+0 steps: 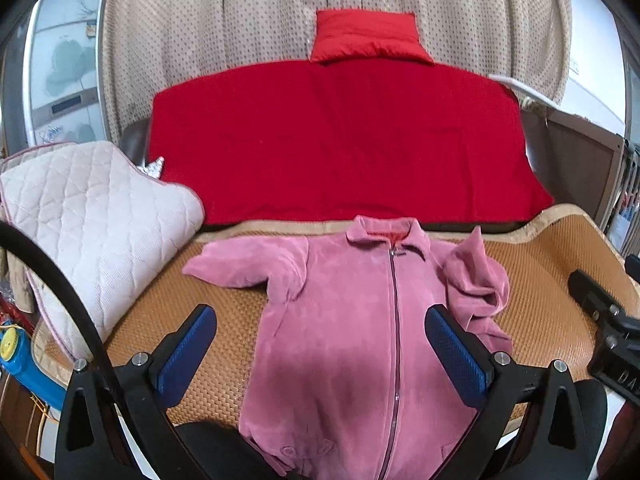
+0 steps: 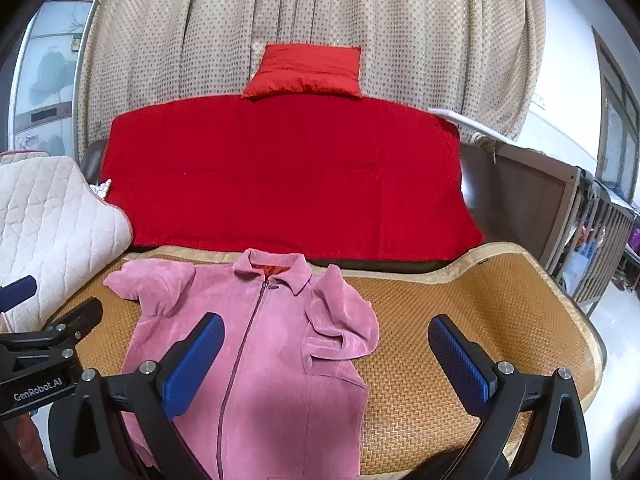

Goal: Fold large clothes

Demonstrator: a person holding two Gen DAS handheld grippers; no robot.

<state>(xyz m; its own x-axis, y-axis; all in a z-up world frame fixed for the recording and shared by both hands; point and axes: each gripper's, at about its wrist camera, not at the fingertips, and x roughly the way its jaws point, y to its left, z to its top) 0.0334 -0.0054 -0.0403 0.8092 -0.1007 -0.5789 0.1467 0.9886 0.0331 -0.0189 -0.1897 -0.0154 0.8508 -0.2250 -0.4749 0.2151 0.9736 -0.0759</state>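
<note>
A pink zip-up jacket (image 1: 344, 320) lies front up on a woven straw mat (image 1: 544, 280), collar at the far side, zip closed. Its left sleeve (image 1: 240, 264) points out to the left; its right sleeve (image 1: 476, 280) is bunched up beside the body. My left gripper (image 1: 320, 344) is open and empty above the jacket's lower half. In the right wrist view the jacket (image 2: 256, 344) sits left of centre on the mat (image 2: 460, 312). My right gripper (image 2: 326, 356) is open and empty over the jacket's right edge, near the bunched sleeve (image 2: 344, 328).
A red blanket (image 1: 340, 140) covers the sofa seat behind the mat, with a red cushion (image 1: 364, 40) against a dotted beige curtain. A white quilted cushion (image 1: 88, 224) lies at the left. The right gripper's body (image 1: 608, 328) shows at the right edge. A slatted crib (image 2: 600, 240) stands at the right.
</note>
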